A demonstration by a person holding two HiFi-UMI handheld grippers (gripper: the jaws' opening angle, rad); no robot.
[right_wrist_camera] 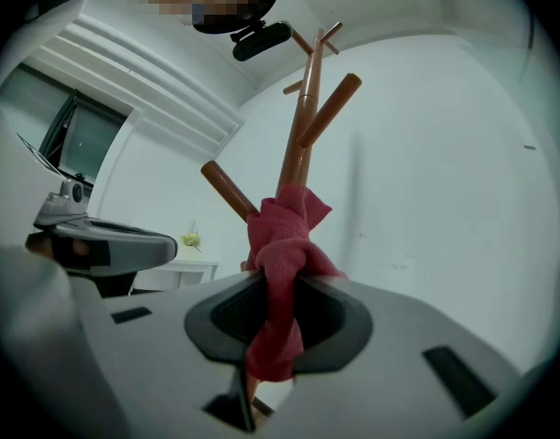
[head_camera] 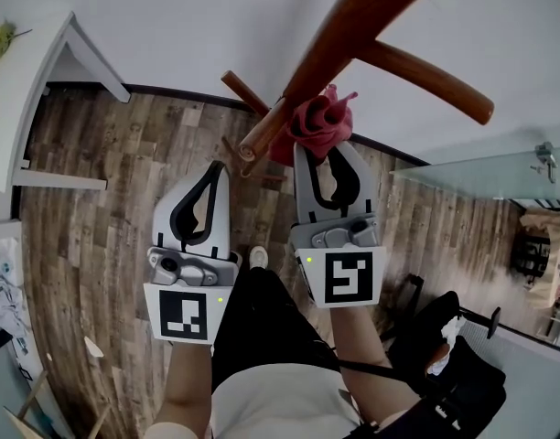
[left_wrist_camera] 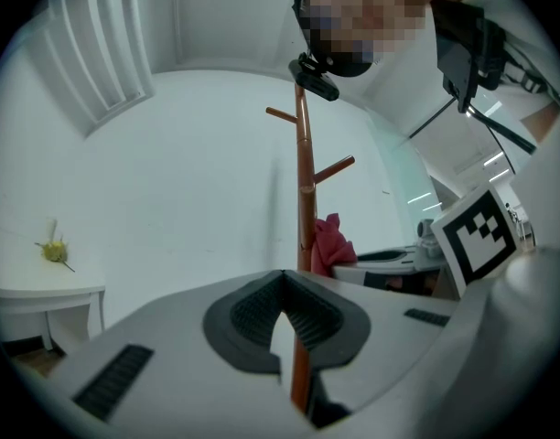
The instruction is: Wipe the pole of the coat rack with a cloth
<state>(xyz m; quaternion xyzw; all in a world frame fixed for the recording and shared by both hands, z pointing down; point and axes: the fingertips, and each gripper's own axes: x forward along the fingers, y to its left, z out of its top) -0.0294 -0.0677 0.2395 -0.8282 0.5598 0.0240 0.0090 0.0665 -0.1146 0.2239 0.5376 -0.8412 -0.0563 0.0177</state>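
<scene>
Wood floor (head_camera: 106,172) below; red cloth (head_camera: 321,122) is pinched by right gripper (head_camera: 324,152) against pole (head_camera: 353,21) for wiping; left gripper (head_camera: 217,169) closed, empty.

place: indoor room, home or office unclear | floor (head_camera: 106,199): wood planks | walls (head_camera: 216,16): white | upper left: white bench (head_camera: 24,71), plant (head_camera: 0,39) | centre: wooden coat rack (head_camera: 353,26) | right: glass panel (head_camera: 481,176)

bright, even indoor light, soft shadows; gripper views fisheye-warped with dark corners, near jaws blurred.
</scene>
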